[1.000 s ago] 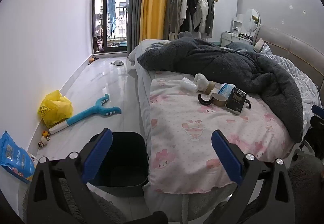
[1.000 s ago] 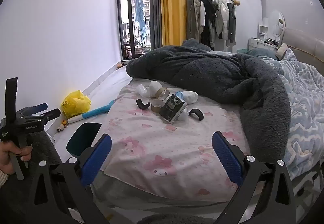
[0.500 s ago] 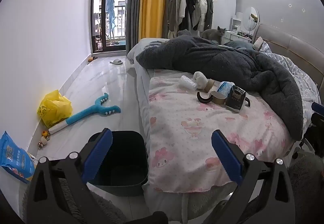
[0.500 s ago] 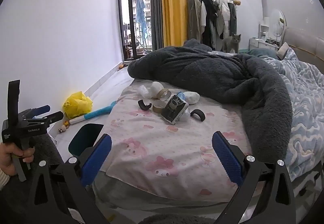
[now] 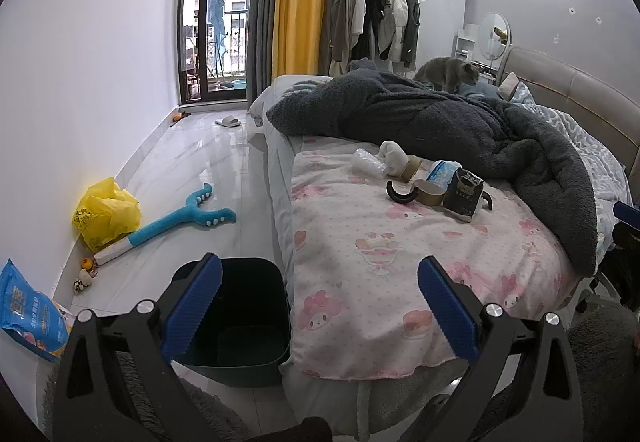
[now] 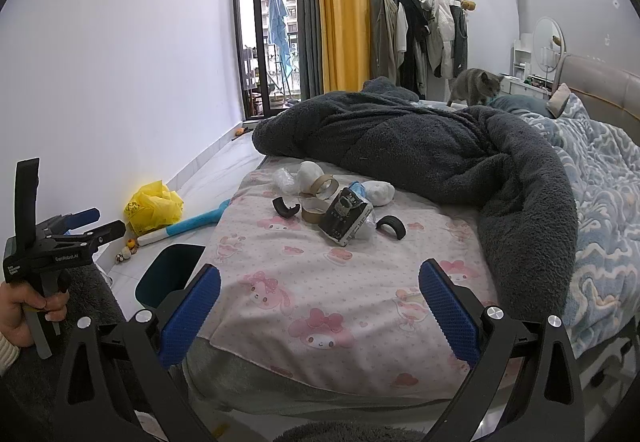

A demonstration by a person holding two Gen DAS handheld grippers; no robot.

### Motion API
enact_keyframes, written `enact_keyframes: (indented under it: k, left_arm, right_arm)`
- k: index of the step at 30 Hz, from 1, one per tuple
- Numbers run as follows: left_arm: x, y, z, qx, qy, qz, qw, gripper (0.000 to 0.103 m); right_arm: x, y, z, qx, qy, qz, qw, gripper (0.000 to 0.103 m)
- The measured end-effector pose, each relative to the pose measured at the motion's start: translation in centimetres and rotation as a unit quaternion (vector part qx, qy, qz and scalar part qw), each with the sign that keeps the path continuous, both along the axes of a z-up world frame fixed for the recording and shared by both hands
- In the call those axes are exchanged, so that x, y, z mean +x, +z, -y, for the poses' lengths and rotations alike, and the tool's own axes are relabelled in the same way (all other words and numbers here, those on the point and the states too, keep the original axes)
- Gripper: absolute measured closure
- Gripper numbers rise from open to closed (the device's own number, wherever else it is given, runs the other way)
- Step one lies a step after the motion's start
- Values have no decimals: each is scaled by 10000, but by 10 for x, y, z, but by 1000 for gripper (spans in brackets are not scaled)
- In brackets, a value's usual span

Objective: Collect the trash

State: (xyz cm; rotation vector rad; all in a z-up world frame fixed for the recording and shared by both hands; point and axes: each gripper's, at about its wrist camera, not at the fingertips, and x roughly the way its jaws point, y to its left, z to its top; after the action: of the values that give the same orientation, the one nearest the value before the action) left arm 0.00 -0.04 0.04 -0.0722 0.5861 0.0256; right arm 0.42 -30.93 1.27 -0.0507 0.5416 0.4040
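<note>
A cluster of trash lies on the pink sheet (image 6: 320, 282) of the bed: a black carton (image 6: 346, 216), cardboard tape rolls (image 6: 325, 184), black curved pieces (image 6: 285, 207), crumpled white wads (image 6: 310, 172) and clear plastic (image 6: 285, 178). The carton also shows in the left wrist view (image 5: 463, 195). A dark bin (image 5: 236, 316) stands on the floor by the bed's foot corner. My left gripper (image 5: 318, 306) is open and empty above the bin and bed edge. My right gripper (image 6: 319, 308) is open and empty over the foot of the bed, well short of the trash.
A dark fleece blanket (image 6: 440, 150) is heaped behind the trash. A grey cat (image 6: 474, 84) stands at the far end of the bed. On the floor lie a yellow bag (image 5: 105, 212), a blue toy (image 5: 180, 220) and a blue packet (image 5: 28, 312).
Both grippers shifted only slightly. A grey cat has come into view at the far end of the bed and walked right.
</note>
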Motion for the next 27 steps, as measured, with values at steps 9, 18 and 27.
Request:
enact_keyframes:
  k: [9,18,27]
  left_arm:
    - [0,0,0,-2,1,-4,10000,3]
    - [0,0,0,-5,0,-11,10000,3]
    - [-1,-4,4,-8,0,-12,10000,3]
  right_arm:
    - [0,-1,0,-19,3,-7,10000,3]
    - [0,-1,0,-17,4,-12,10000,3]
    - [0,-2,0,-20,5,-12,10000,3]
